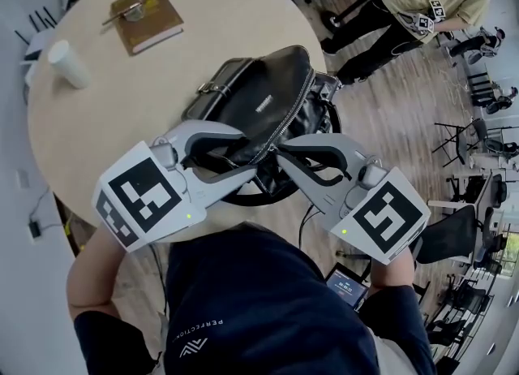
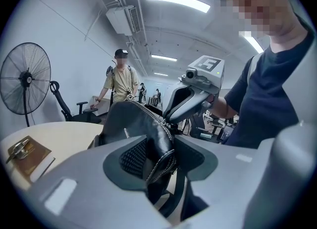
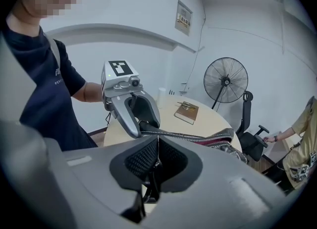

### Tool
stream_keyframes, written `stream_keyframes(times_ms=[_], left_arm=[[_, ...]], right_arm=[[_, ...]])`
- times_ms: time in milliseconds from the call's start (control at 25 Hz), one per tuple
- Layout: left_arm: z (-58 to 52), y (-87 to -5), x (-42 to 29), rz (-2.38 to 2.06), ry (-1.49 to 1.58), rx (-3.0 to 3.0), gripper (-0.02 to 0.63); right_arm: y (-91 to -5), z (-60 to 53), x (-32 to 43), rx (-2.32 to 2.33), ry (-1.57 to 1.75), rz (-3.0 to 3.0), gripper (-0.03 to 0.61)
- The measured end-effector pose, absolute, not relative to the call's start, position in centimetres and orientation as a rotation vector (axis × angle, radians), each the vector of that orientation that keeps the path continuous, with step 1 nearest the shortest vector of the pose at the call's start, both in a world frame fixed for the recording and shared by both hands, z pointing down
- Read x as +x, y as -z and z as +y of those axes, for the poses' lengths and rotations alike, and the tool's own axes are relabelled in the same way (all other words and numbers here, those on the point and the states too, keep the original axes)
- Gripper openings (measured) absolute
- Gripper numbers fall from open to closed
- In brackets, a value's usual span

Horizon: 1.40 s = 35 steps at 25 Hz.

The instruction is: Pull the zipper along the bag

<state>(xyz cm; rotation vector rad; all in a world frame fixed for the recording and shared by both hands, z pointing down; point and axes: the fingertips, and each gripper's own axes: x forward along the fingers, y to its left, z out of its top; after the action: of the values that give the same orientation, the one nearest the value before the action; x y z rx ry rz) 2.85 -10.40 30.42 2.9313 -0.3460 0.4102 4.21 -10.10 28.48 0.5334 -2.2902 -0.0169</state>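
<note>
While both forearms (image 1: 89,280) are bent in close to the torso, the left tool (image 1: 237,153) and right tool (image 1: 282,153) are angled inward, tips met at the near end of the black bag (image 1: 259,93), which is laid at the round desk's (image 1: 89,130) near edge. Left tool is clamped on the bag's end; right tool is pinched together on the zipper pull (image 3: 158,163)

The right gripper (image 3: 158,156) has its jaws almost together, pinching a thin zipper pull (image 3: 157,166). Just above them the zipper (image 3: 193,137) of the bag (image 3: 225,136) stretches taut across (one end sits between the left gripper's (image 3: 146,126) jaws). Behind, a book (image 3: 187,112) lies on the round tabletop (image 3: 213,121), with a fan (image 3: 226,82) beyond.
</note>
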Motion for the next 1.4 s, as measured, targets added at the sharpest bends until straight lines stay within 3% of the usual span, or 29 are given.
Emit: stream_keyframes(times_ms=[1400], left_arm=[[-10.5,-30.3,2.2,-0.409,-0.402,2.896,0.149]], right_arm=[[-27.4,-12.3,5.3,0.548,0.203,-2.162,0.015]])
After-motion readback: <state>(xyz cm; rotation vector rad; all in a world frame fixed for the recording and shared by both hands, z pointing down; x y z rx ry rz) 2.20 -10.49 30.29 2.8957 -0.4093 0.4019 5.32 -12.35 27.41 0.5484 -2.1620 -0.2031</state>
